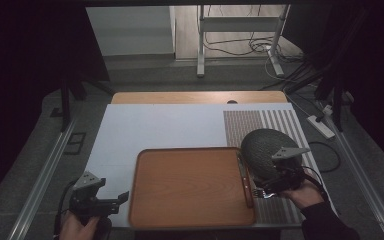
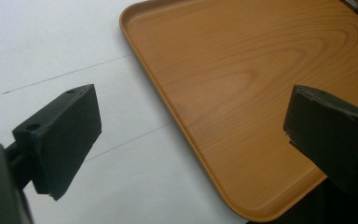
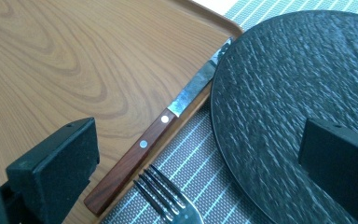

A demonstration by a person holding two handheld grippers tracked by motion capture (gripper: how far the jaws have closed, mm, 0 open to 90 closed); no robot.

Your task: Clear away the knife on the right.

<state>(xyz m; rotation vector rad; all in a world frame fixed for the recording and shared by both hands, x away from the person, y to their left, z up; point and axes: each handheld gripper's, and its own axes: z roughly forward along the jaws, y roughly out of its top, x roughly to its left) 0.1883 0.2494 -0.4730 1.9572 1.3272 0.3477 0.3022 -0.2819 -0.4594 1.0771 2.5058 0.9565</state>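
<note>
Wooden tray central on white sheet from above; knife lying along tray's right rim, dark round plate on striped placemat just beside. Left gripper near tray's left edge, right gripper over fork.

Left gripper view: jaws spread wide, gripping nothing, tray corner between.

Right gripper view: jaws spread, empty, over knife, fork tines, plate.
</note>
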